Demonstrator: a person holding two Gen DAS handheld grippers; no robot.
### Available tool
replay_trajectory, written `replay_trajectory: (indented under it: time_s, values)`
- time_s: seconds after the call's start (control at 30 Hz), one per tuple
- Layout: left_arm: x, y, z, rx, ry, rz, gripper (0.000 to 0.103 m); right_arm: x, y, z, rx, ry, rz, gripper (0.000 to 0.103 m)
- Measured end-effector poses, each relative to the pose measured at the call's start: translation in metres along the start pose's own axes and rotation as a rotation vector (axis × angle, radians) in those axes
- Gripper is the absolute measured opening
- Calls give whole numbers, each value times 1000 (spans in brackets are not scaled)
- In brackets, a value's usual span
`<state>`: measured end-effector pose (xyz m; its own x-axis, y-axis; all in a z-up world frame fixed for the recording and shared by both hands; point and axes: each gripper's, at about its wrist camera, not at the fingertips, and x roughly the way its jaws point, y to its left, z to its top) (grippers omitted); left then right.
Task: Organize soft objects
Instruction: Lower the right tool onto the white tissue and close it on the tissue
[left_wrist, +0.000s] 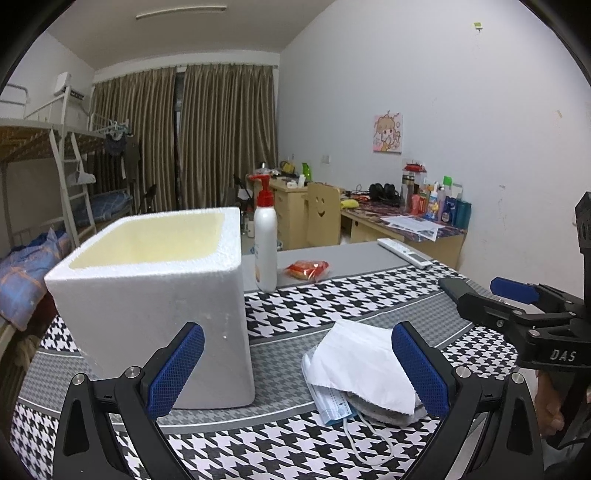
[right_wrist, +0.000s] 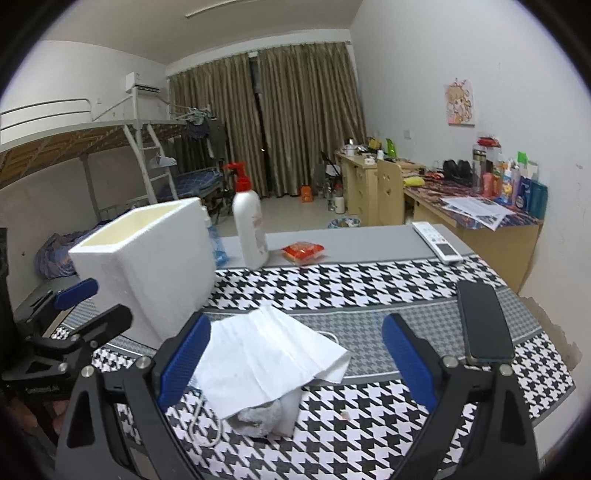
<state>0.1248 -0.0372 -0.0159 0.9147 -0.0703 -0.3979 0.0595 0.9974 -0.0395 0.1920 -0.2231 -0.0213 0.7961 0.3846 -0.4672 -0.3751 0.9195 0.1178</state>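
Observation:
A white paper tissue (left_wrist: 364, 363) (right_wrist: 264, 356) lies on top of a grey cloth (left_wrist: 384, 410) (right_wrist: 264, 415) and a blue face mask (left_wrist: 332, 404) with a white ear loop (right_wrist: 201, 417) on the houndstooth tablecloth (right_wrist: 351, 288). A white foam box (left_wrist: 155, 306) (right_wrist: 147, 266), open at the top, stands to their left. My left gripper (left_wrist: 297, 369) is open and empty, low over the table in front of the box and the pile. My right gripper (right_wrist: 295, 358) is open and empty, with the pile between its fingers.
A white pump bottle with a red top (left_wrist: 265, 243) (right_wrist: 249, 232), an orange snack packet (left_wrist: 306, 268) (right_wrist: 303, 252) and a white remote (left_wrist: 404, 252) (right_wrist: 437, 242) lie at the back of the table. A dark phone (right_wrist: 482, 323) lies at the right. Beds and desks stand behind.

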Motion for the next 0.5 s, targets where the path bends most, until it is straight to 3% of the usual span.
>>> replay_trajectory:
  time_s: [0.5]
  values:
    - [19,8,-14,-28,57,23,102,28,-7,-13,10,71,9,96]
